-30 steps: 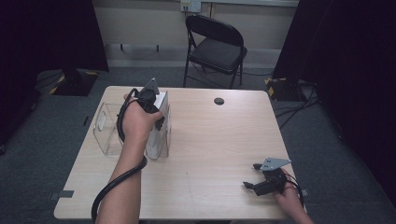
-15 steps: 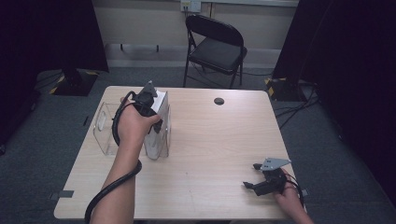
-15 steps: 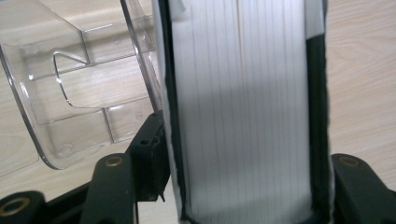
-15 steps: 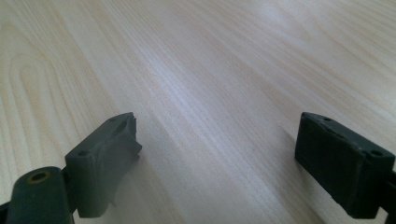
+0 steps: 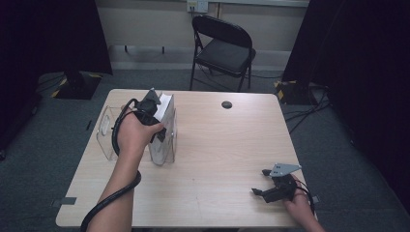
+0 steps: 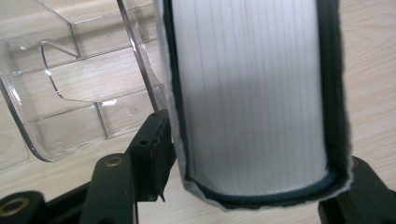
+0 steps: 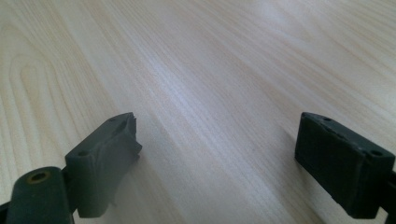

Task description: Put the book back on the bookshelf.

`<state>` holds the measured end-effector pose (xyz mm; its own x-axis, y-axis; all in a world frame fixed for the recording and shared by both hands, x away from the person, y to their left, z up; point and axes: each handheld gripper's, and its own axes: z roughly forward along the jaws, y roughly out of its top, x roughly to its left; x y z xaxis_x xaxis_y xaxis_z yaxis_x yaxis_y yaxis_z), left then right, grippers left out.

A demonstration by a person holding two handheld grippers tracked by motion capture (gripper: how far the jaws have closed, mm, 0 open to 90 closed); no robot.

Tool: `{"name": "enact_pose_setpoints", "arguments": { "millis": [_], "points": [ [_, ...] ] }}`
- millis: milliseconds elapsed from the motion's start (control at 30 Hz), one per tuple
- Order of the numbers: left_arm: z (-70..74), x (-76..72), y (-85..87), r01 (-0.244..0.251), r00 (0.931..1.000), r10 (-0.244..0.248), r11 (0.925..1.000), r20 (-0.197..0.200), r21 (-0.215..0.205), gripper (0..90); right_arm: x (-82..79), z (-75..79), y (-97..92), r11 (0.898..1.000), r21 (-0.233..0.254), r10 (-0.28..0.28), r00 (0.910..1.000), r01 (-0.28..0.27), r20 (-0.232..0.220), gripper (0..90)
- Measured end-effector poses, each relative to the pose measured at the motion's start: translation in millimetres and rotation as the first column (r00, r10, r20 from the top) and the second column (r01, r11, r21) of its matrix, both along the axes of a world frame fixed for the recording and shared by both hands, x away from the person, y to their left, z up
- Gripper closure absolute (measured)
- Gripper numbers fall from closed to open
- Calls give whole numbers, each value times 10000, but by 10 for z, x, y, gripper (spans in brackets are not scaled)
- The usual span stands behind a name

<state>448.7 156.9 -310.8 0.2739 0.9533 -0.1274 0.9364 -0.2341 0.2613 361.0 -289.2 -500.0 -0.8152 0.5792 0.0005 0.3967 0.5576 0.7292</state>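
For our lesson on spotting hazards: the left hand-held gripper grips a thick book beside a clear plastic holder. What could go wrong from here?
1. The book is clamped near one end only by the left hand-held gripper, so it might tilt or slip.
2. It stands close against the clear holder, whose thin wall it could catch, tipping or shoving the holder.

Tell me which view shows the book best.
The left gripper view: the book is seen up close, its white page edges and dark cover clamped between the left gripper's fingers, beside the clear holder. In the high view the book is small and partly hidden by the hand. The right gripper view looks at bare table.
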Motion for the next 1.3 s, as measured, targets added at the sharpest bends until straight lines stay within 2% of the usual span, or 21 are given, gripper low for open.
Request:
{"name": "enact_pose_setpoints", "arguments": {
  "millis": [200,767,1067,1300],
  "points": [
    [-21,-37,6,188,9998,-188,9998,-74,3,426,0,0,0,10000,1,1,10000,-1,1,122],
    [7,-182,52,597,9981,-596,9982,131,-103,407,0,-1,1,10000,12,-8,10000,8,19,122],
    [1,-231,51,826,9963,-823,9965,266,-127,348,0,-1,1,10000,10,-10,10000,10,16,121],
    [-15,-275,24,1342,9900,-1346,9909,421,103,275,0,-1,1,10000,13,-8,10000,8,17,122]
  ]
}}
